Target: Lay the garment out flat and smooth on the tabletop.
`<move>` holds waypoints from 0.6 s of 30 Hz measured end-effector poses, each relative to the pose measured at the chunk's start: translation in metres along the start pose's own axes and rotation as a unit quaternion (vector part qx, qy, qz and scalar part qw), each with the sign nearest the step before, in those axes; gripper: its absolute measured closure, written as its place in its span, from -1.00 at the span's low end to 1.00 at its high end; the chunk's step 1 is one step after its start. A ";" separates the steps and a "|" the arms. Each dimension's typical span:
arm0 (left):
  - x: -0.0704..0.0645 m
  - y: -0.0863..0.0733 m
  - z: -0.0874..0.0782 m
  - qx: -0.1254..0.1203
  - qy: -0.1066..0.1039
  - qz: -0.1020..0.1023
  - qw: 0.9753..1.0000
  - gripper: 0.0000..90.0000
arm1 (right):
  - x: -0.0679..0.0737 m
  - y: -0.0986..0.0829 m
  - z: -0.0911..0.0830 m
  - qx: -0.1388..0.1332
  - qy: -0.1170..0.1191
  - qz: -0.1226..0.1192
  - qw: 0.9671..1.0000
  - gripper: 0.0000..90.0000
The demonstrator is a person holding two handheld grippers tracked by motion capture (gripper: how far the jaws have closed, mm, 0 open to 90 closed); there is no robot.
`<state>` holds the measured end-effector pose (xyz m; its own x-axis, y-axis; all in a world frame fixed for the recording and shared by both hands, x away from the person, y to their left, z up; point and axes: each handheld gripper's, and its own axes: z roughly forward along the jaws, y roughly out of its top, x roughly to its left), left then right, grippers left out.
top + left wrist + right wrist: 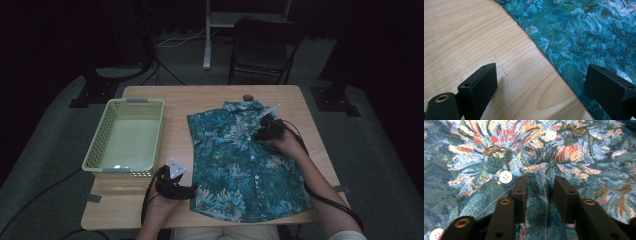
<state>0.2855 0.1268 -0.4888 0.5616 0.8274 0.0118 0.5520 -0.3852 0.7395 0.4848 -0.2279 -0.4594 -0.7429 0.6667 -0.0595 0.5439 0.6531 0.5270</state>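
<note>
Right gripper view: right hand-held gripper (540, 192) pinches a raised fold of woven floral shirt (474, 157); left hand-held gripper (541, 90) gapes wide.

Teal floral shirt (240, 165), pale-green basket (100, 135)

basket (125, 137) left of shirt (245, 165), on table (200, 97)

I see a pale green basket (125, 137) at centre left of the high view on the wooden table (200, 100). A dark folding chair (262, 50) stands at upper centre, beyond the table.
</note>
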 end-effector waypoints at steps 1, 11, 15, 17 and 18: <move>0.000 0.000 0.000 0.000 -0.001 0.000 1.000 -0.74 | 0.001 0.001 0.000 0.003 -0.005 0.001 1.000 0.56; 0.000 0.000 0.000 -0.001 -0.001 0.000 1.000 -0.74 | -0.021 -0.002 -0.019 -0.026 -0.031 0.045 0.998 0.94; 0.000 0.000 0.000 -0.001 -0.004 0.001 1.000 -0.74 | -0.040 -0.008 -0.037 -0.044 -0.059 0.080 0.994 0.94; 0.000 0.000 0.000 -0.001 -0.004 0.001 1.000 -0.74 | -0.050 -0.012 -0.046 -0.049 -0.074 0.101 0.991 0.94; 0.000 0.000 0.000 -0.001 -0.004 0.001 1.000 -0.74 | -0.054 -0.014 -0.050 -0.052 -0.083 0.109 0.989 0.94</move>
<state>0.2857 0.1269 -0.4889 0.5676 0.8233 0.0083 0.5493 -0.3862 0.7410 0.4976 -0.2905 -0.4210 -0.5339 0.8427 -0.0689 0.6342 0.4531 0.6265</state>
